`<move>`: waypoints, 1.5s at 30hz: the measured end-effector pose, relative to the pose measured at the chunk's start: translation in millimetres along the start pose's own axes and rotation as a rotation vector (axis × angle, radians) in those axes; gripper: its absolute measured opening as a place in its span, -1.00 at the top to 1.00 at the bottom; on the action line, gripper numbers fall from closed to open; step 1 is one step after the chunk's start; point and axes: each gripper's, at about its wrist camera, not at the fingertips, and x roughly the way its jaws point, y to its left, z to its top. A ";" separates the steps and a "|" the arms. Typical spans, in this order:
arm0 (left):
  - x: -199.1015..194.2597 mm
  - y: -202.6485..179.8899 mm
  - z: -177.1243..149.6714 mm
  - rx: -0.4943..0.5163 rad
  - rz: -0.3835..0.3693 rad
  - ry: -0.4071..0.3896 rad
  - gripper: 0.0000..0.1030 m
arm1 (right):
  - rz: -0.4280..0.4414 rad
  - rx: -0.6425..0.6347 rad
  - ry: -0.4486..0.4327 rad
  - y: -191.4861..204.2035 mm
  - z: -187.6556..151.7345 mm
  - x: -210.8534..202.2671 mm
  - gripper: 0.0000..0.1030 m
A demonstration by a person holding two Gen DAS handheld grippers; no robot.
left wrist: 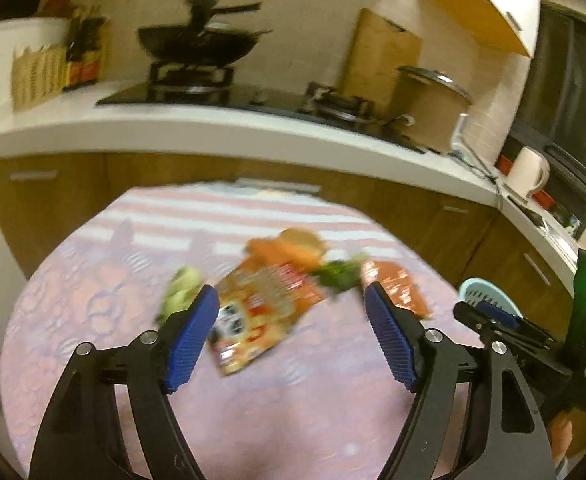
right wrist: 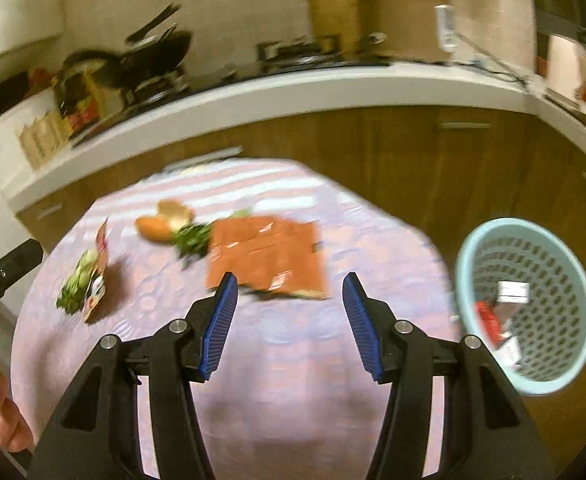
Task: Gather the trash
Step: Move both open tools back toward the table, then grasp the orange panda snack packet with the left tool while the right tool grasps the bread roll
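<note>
- Hovering over the table, the left gripper (left wrist: 289, 316) has its blue pads spread wide with nothing pinched; a printed snack wrapper (left wrist: 261, 316) lies on the cloth in the gap between them, untouched as far as the blur lets me judge.
- The right gripper (right wrist: 289, 304) is likewise released and empty, its jaws about half spread, with a flat orange packet (right wrist: 269, 256) lying just beyond its tips.
- Further out on the patterned tablecloth (right wrist: 293, 360) sit the rest of the scraps: a pale green vegetable piece (left wrist: 181, 288) beside the wrapper, dark leafy greens (right wrist: 193, 240), and an orange peel with a bread-like bit (right wrist: 165, 220) behind them.
- Off the table's right edge stands the light blue basket (right wrist: 469, 280), already holding a few bits of packaging.
- Step in hand, as I judge it: reaching for the next pieces, with nothing grasped yet.
- Next move calls for each gripper to drop low enough to get a pad under a flat edge, then clench; thin wrappers lying flat may slide on the cloth rather than lift.
- Beyond the table runs the kitchen counter (left wrist: 213, 136) with a wok (left wrist: 201, 44) on the stove.
</note>
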 end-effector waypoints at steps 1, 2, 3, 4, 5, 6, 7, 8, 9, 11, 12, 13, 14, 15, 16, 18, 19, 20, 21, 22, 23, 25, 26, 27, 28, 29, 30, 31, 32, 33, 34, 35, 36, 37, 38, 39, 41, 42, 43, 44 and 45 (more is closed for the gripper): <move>2.4 6.4 -1.7 -0.004 0.006 0.010 -0.46 | 0.004 -0.014 0.008 6.6 -3.0 6.1 0.01; 5.2 8.9 -3.5 -0.003 0.005 0.020 -0.55 | 0.006 -0.024 0.015 11.1 -5.6 11.0 0.01; 10.5 9.9 -5.4 0.009 -0.002 0.042 -0.60 | 0.005 -0.040 0.026 17.9 -9.1 18.0 0.01; 14.4 10.0 -7.0 0.021 -0.001 0.055 -0.60 | 0.005 -0.049 0.034 21.0 -11.4 22.8 0.01; 19.7 5.8 -8.9 0.032 0.007 0.066 -0.61 | 0.005 -0.057 0.043 24.1 -14.2 27.8 0.01; 25.9 2.4 -10.8 0.046 0.009 0.081 -0.68 | -0.007 -0.068 0.057 26.4 -15.7 32.2 0.01; 33.4 -1.9 -12.3 0.063 0.016 0.101 -0.70 | -0.013 -0.072 0.060 26.6 -15.5 33.3 0.01; 41.7 -6.2 -14.7 0.083 0.057 0.116 -0.71 | -0.007 -0.068 0.052 26.0 -15.0 32.1 0.01; 48.6 -8.2 -15.4 0.099 0.099 0.126 -0.70 | 0.001 -0.060 0.044 23.8 -14.5 30.9 0.01; 62.7 -13.9 -17.9 0.138 0.176 0.141 -0.67 | 0.006 -0.044 0.051 19.1 -14.1 31.7 0.01; 69.4 -17.6 -19.3 0.157 0.217 0.145 -0.62 | 0.013 -0.031 0.057 16.1 -13.8 32.6 0.01; 75.0 -20.4 -20.0 0.172 0.240 0.151 -0.56 | 0.020 -0.023 0.059 14.1 -13.8 31.9 0.01; 81.1 -22.4 -21.2 0.187 0.258 0.161 -0.44 | 0.031 -0.016 0.060 12.5 -13.4 31.6 0.01; 85.7 -22.6 -21.9 0.193 0.272 0.172 -0.37 | 0.042 -0.014 0.063 11.8 -12.6 31.3 0.01; 90.0 -23.1 -22.7 0.198 0.285 0.181 -0.17 | 0.051 -0.014 0.070 12.4 -11.7 31.4 0.01; 93.6 -22.1 -23.3 0.202 0.285 0.192 0.34 | 0.075 -0.016 0.087 13.3 -6.7 30.1 0.01; 94.1 -19.5 -23.1 0.195 0.272 0.198 0.47 | 0.096 -0.020 0.088 15.1 -1.6 27.5 0.01; 92.4 -16.8 -22.7 0.188 0.260 0.195 0.74 | 0.114 -0.031 0.083 18.4 5.3 24.5 0.01; 89.4 -15.4 -21.4 0.184 0.255 0.186 0.86 | 0.127 -0.049 0.076 23.5 13.2 22.4 0.01; 83.8 -12.9 -18.8 0.174 0.239 0.170 0.89 | 0.135 -0.066 0.073 28.0 18.9 21.7 0.01; 80.8 -11.1 -16.0 0.163 0.221 0.160 0.98 | 0.145 -0.087 0.070 34.2 26.1 22.9 0.01; 66.9 -2.5 -6.6 0.128 0.175 0.116 1.00 | 0.143 -0.137 0.060 49.5 40.0 29.7 0.01; 63.3 -1.7 -3.5 0.120 0.162 0.099 1.00 | 0.148 -0.164 0.057 57.2 46.2 35.2 0.01; 57.0 2.9 0.9 0.102 0.131 0.070 1.00 | 0.162 -0.180 0.061 62.3 50.2 40.5 0.01; 53.2 7.6 4.1 0.083 0.110 0.050 1.00 | 0.185 -0.198 0.076 68.6 55.0 49.8 0.01; 52.7 10.5 6.3 0.071 0.102 0.040 1.00 | 0.205 -0.212 0.096 73.9 58.6 60.3 -0.01; 52.4 15.2 7.1 0.054 0.089 0.029 1.00 | 0.215 -0.223 0.112 78.1 61.4 70.0 -0.05; 53.2 19.8 6.3 0.036 0.071 0.021 1.00 | 0.216 -0.232 0.117 80.7 63.8 77.0 -0.08; 54.9 22.6 5.9 0.024 0.057 0.020 1.00 | 0.216 -0.243 0.119 83.0 65.3 82.6 -0.11; 57.5 26.7 5.0 0.006 0.042 0.024 1.00 | 0.216 -0.257 0.120 86.0 66.6 88.3 -0.16; 58.2 28.2 4.6 -0.006 0.032 0.027 1.00 | 0.217 -0.270 0.126 88.5 69.0 94.7 -0.20; 58.3 29.2 4.9 -0.014 0.021 0.026 1.00 | 0.215 -0.281 0.132 90.4 71.6 101.0 -0.30; 57.4 28.2 5.4 -0.014 0.016 0.020 1.00 | 0.215 -0.294 0.138 92.3 74.0 107.1 -0.38; 56.8 26.5 5.6 -0.009 0.019 0.013 1.00 | 0.216 -0.304 0.145 93.4 75.7 112.8 -0.40; 56.9 24.4 6.1 -0.002 0.024 0.009 1.00 | 0.212 -0.320 0.158 94.8 77.2 120.2 -0.42; 57.6 24.2 6.0 -0.001 0.023 0.010 1.00 | 0.202 -0.332 0.169 96.1 77.6 126.6 -0.43; 58.9 23.8 5.0 0.003 0.024 0.016 1.00 | 0.207 -0.341 0.188 95.4 78.3 137.0 -0.44; 59.6 23.5 4.7 0.006 0.034 0.017 1.00 | 0.241 -0.337 0.208 94.3 79.1 142.0 -0.46; 59.7 23.9 4.9 0.005 0.040 0.016 1.00 | 0.256 -0.332 0.217 94.4 78.8 144.2 -0.46; 59.8 24.8 5.4 0.002 0.041 0.015 1.00 | 0.269 -0.327 0.222 94.0 79.4 146.3 -0.46; 59.7 25.8 5.8 -0.004 0.042 0.014 1.00 | 0.288 -0.330 0.227 94.9 79.2 147.4 -0.46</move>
